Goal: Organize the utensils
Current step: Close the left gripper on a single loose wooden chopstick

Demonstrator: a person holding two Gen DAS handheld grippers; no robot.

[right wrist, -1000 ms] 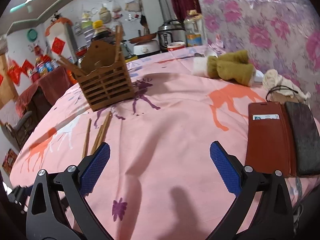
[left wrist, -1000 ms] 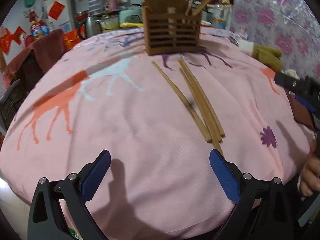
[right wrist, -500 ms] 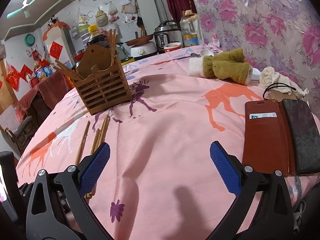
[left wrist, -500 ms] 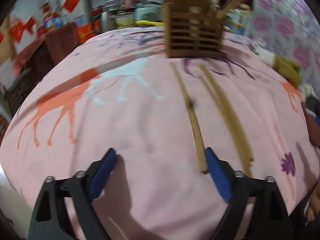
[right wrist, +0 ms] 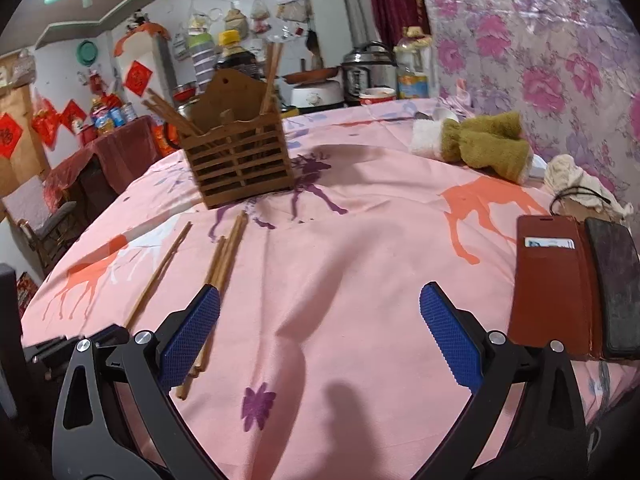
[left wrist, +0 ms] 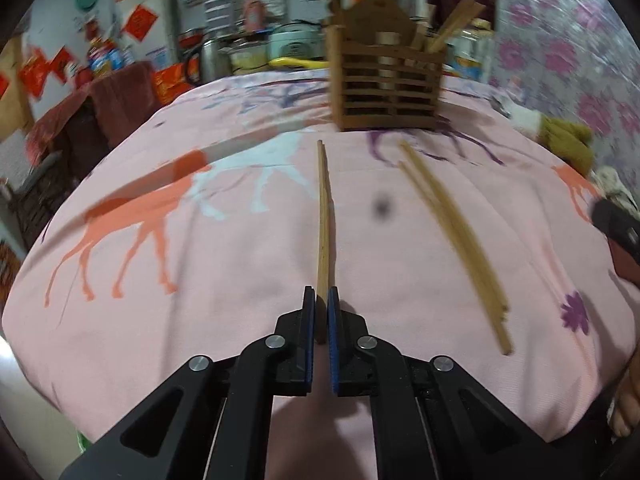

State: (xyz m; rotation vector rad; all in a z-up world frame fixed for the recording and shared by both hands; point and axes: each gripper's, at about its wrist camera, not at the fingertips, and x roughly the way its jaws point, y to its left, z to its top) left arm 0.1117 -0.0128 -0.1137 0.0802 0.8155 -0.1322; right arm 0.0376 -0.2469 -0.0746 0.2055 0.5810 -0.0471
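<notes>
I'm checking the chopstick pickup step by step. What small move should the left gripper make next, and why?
Probably lift. The left gripper has its jaws shut on the near end of the single chopstick, whose length lies on the pink cloth. Raising it clears the cloth before carrying it to the wooden holder.

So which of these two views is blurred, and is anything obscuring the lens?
Left wrist view: motion-smeared, worst on the loose chopsticks and wooden holder; a dark speck floats over the tablecloth, likely lens dirt. Right wrist view: sharp, with soft shadows and fisheye bending only.
</notes>
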